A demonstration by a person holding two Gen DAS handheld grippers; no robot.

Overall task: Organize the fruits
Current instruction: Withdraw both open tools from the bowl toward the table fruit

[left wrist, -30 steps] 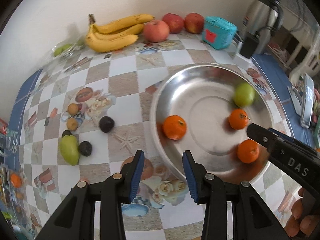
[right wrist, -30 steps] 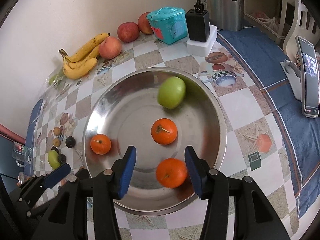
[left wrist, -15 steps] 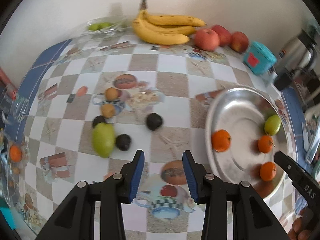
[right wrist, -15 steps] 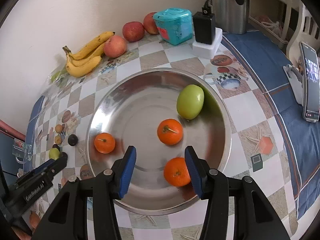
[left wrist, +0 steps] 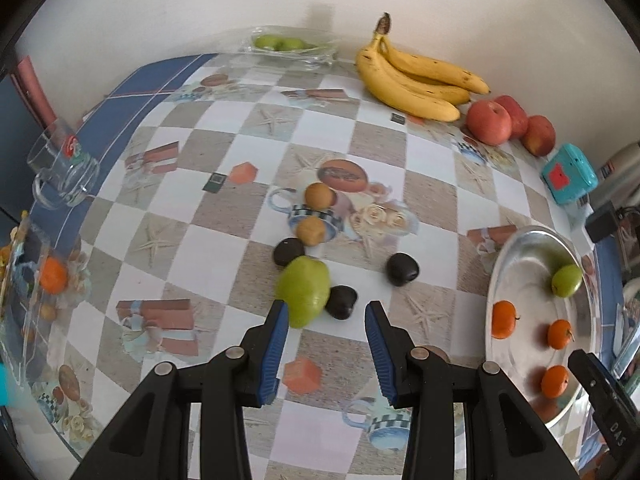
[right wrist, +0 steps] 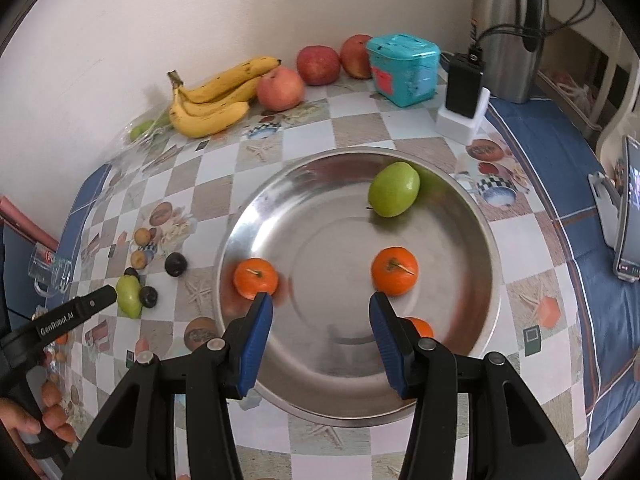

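Left wrist view showed the left gripper (left wrist: 326, 318) held above the checked tablecloth (left wrist: 256, 160), with its jaws apart and nothing between them. Just ahead of its left finger lay a green pear (left wrist: 305, 295), and a dark plum (left wrist: 341, 301) was touching the pear on the right side. A second dark plum (left wrist: 289, 251) lay just behind the pear, and a third one (left wrist: 402, 269) lay apart, further to the right. Two small brown fruits (left wrist: 319, 196) sat behind them on the cloth, one near the other.

At the right edge stood the metal bowl (left wrist: 516, 256). It held three oranges (left wrist: 503, 319) and one green fruit (left wrist: 566, 280). The tip of the right gripper reached in at the lower right corner of this view.

Against the wall lay a bunch of bananas (left wrist: 416, 78), three red apples (left wrist: 489, 123) and a teal box (left wrist: 569, 173). A clear tray with green fruits (left wrist: 280, 43) stood to the left of the bananas, and a glass mug (left wrist: 64, 172) stood at the left edge of the table.

Right wrist view showed the right gripper (right wrist: 320, 312) hanging over the near part of the bowl (right wrist: 472, 216). Its jaws were also released and held nothing. One orange (right wrist: 255, 278) lay just ahead of its left finger, a second orange (right wrist: 394, 270) just ahead of the right finger, and a third was partly hidden behind that finger. The green fruit (right wrist: 394, 194) rested at the far side of the bowl. On the left the other gripper (right wrist: 96, 302) pointed at the pear (right wrist: 129, 295), and a hand (right wrist: 44, 424) held its handle.
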